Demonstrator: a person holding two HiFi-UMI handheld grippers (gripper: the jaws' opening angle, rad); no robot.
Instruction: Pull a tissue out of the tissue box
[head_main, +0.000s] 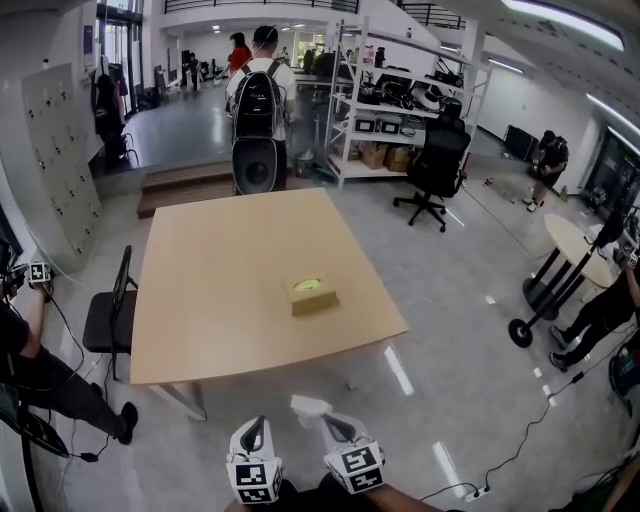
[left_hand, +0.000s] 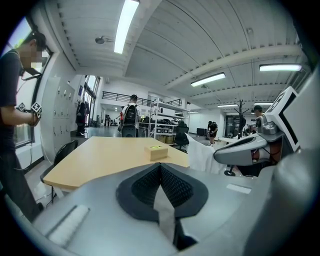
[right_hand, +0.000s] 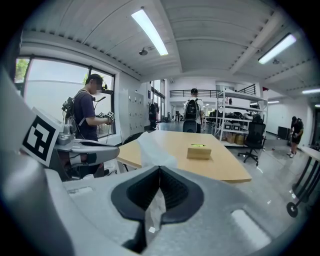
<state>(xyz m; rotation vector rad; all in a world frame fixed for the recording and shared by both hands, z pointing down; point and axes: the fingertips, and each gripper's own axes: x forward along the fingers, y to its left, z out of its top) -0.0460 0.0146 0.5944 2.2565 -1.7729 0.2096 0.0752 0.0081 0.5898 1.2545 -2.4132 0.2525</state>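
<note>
Two grippers sit at the bottom edge of the head view, side by side and pointing up the frame toward the surface. We see the right gripper clenched on a white tissue. In the right gripper view its dark ribbed jaws are pressed together with the thin sheet pinched between them. A crumpled fold rises above the tips at centre-left of that frame, and a narrow strip trails down through the slot below.

In the head view the tissue stands just beyond the right gripper's tips, over the grey floor. It is short of the near edge of the surface and apart from it.

The left gripper is just beside the right one, at lower left. In the left gripper view its jaws are closed, the pads meeting at the top. A pale strip shows in the slot beneath them, and we cannot tell what it is. From that view the tissue hangs right of centre, off the tip of the right gripper, clear of the left jaws.

The tissue box lies on the surface toward its near right corner, well apart from both grippers, with a yellow-green opening on top. It shows small above the jaws in both gripper views. A black chair stands at the surface's left edge.
</note>
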